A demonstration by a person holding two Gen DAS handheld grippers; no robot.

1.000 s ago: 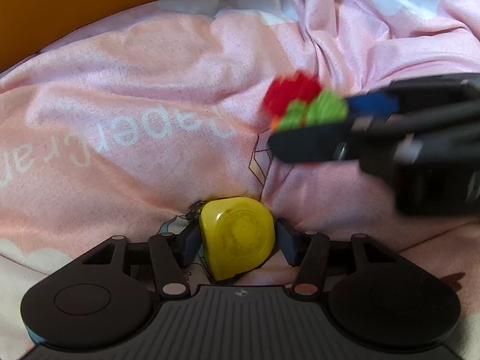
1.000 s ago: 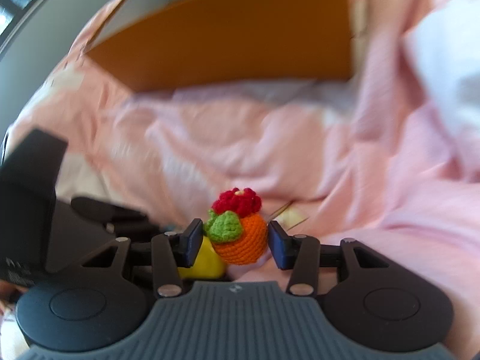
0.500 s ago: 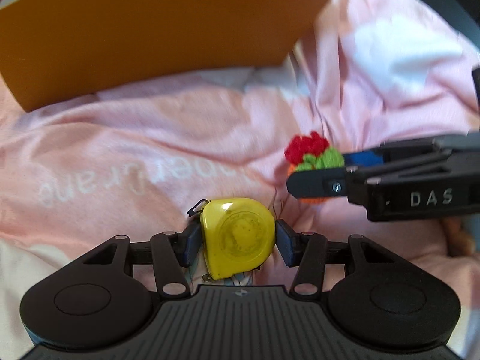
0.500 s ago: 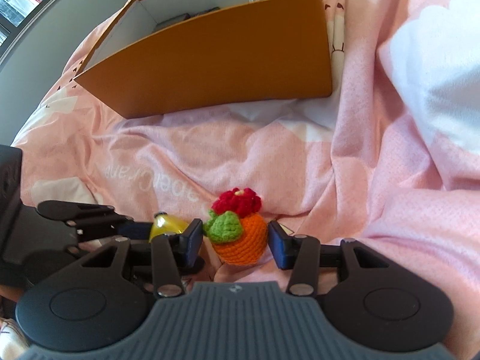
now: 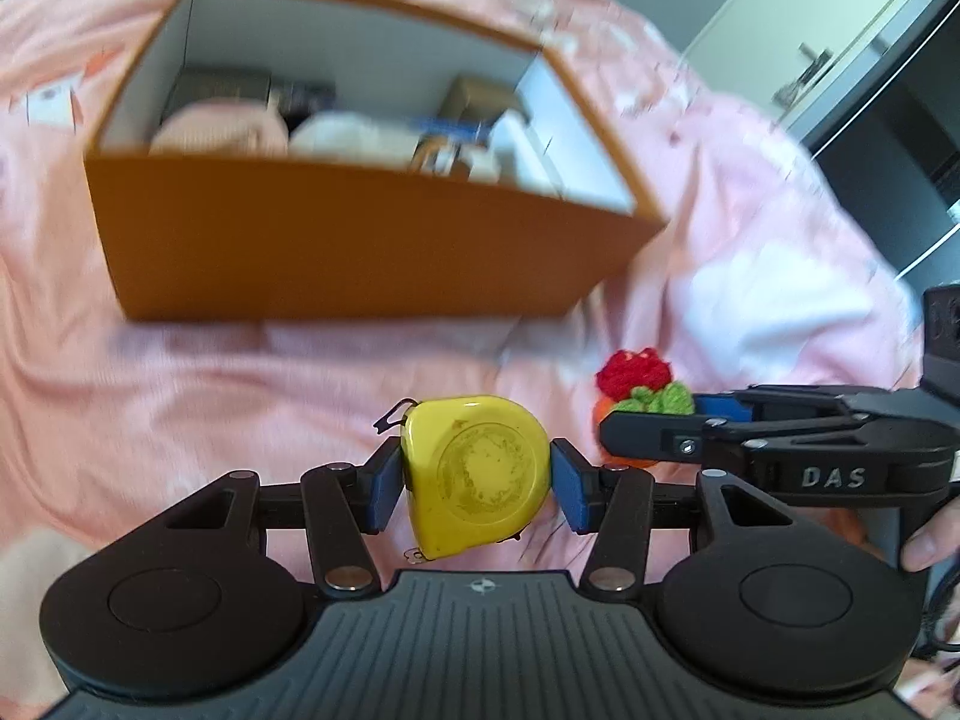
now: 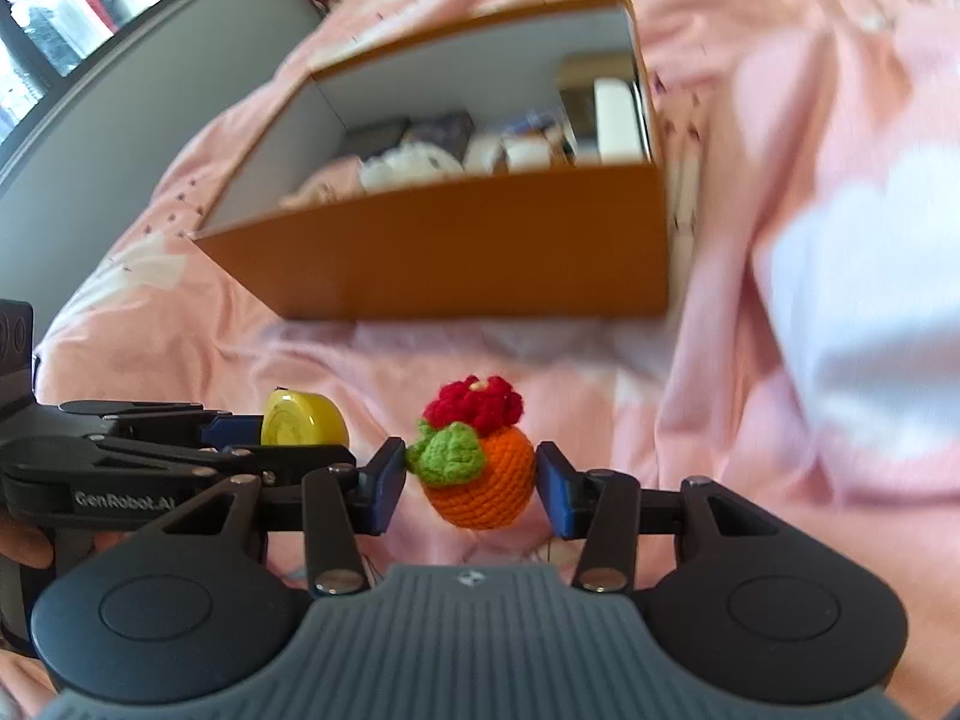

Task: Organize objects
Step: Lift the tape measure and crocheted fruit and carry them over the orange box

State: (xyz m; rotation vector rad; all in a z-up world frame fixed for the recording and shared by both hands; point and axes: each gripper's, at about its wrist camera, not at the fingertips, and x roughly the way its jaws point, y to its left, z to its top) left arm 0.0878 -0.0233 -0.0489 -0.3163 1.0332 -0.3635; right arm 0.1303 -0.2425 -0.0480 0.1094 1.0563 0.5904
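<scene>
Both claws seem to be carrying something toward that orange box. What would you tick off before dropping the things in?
1. Left claw grips the yellow tape measure: ok, pads on both sides.
2. Right claw grips the crochet orange: ok.
3. Orange box is open on top: ok.
4. Free space inside the box: cannot tell; it already holds several blurred items.
5. Claws are over the box: not ok; both are short of its near wall, above the pink blanket.
6. Claws are clear of each other: ok, side by side, apart.
</scene>
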